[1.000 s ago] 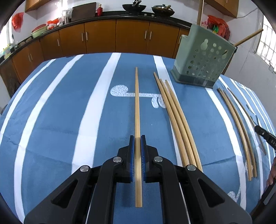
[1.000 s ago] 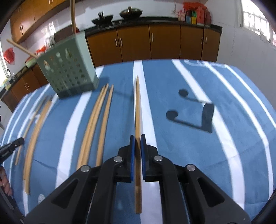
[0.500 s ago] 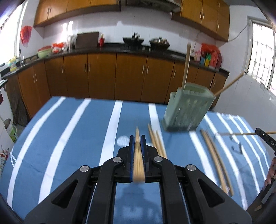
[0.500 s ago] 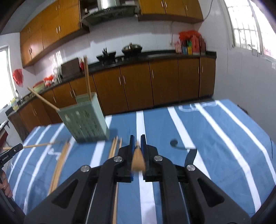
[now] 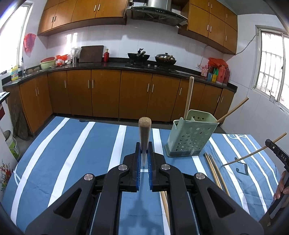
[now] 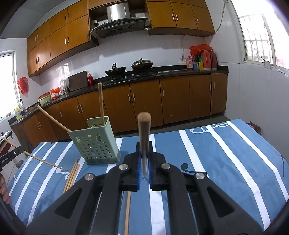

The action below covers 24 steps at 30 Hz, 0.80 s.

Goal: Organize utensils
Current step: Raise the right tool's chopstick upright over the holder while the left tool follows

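We're mid-carry: left gripper point(image 5: 144, 159) and right gripper point(image 6: 144, 162) each clenched on a chopstick point(image 5: 144, 134) lifted at frame centre, next tip both into the green holder point(image 5: 191, 137) right of centre.

A home kitchen: brown wooden cabinets point(image 5: 106, 94) run below and above a dark counter point(image 5: 115, 65), with a steel range hood point(image 5: 155, 10) over two woks point(image 5: 138, 56) on a gas stove, white tiled walls point(image 5: 115, 43), barred windows point(image 5: 271, 70), and a cutting board point(image 5: 91, 53) leaning by a red bottle point(image 5: 106, 55).
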### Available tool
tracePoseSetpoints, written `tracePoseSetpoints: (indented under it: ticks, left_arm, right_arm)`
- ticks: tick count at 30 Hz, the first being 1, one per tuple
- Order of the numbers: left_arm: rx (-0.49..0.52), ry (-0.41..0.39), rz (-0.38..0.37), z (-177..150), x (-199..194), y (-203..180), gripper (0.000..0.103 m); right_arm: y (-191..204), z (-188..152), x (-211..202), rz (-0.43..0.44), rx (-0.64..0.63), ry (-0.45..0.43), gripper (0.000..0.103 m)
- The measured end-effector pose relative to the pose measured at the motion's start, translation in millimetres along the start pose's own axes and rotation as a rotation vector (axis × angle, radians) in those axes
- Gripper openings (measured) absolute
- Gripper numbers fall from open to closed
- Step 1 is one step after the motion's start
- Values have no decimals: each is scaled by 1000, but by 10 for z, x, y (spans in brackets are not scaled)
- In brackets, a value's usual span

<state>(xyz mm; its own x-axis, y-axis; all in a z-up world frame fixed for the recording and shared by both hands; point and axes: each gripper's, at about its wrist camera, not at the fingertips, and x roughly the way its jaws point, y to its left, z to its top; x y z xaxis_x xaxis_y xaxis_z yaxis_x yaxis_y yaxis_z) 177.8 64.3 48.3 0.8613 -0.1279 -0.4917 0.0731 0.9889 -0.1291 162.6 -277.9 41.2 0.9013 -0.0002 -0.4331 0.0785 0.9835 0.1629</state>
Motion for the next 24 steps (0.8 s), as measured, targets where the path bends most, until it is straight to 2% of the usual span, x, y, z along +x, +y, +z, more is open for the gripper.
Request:
tracePoseSetpoints:
  ticks: [7,12,20,24]
  left_arm:
    - [-4,-6,-2,29,-31,5,7]
    - [14,-48,-40,232,-180,-94,7]
    - [75,-119,-163,578,-441,-477,7]
    - [89,-176,-179,758,-465,-671,7]
  right_arm:
    - [8,19,-28,2,6,-16,8]
    - [71,317,-170,76,25,-75,8]
    - [315,841,-375,261,43,-118,8]
    - [469,1019,-410,281,24,-174,8]
